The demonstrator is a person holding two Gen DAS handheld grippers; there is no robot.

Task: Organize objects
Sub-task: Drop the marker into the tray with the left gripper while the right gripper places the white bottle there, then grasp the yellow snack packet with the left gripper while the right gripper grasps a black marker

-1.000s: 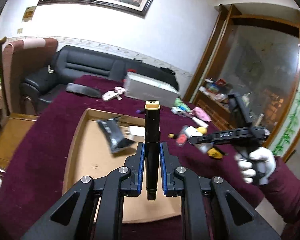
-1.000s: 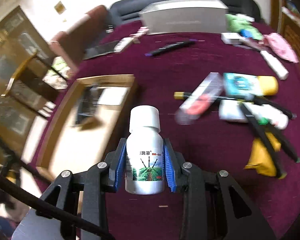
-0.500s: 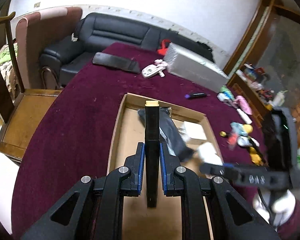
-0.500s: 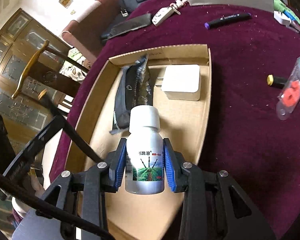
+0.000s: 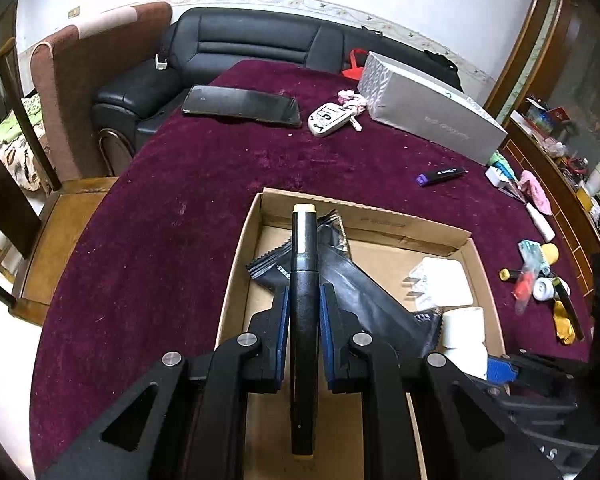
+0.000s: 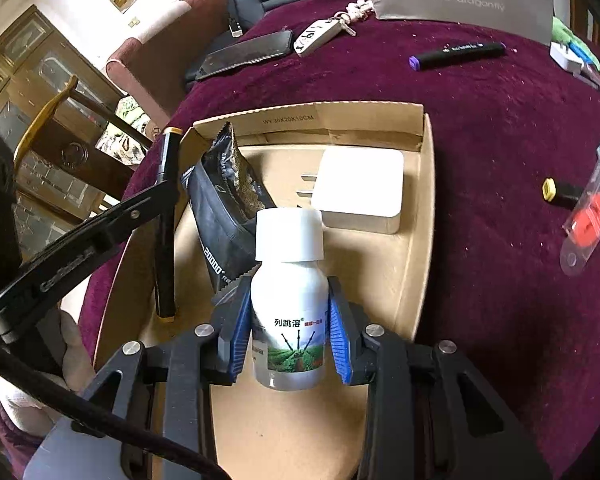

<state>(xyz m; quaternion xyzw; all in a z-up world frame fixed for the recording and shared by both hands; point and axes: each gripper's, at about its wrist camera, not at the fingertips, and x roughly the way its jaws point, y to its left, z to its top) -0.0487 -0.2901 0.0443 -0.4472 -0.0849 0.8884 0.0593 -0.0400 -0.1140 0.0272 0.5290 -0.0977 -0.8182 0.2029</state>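
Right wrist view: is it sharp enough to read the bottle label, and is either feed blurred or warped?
Right wrist view: the white bottle is sharp and its label print is legible; the cardboard box bows near the edges. Left wrist view: the black marker is crisp, no motion blur; the table curves strongly from fisheye.

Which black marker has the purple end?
The marker lying on the cloth past the box. The marker in the left gripper has tan ends.
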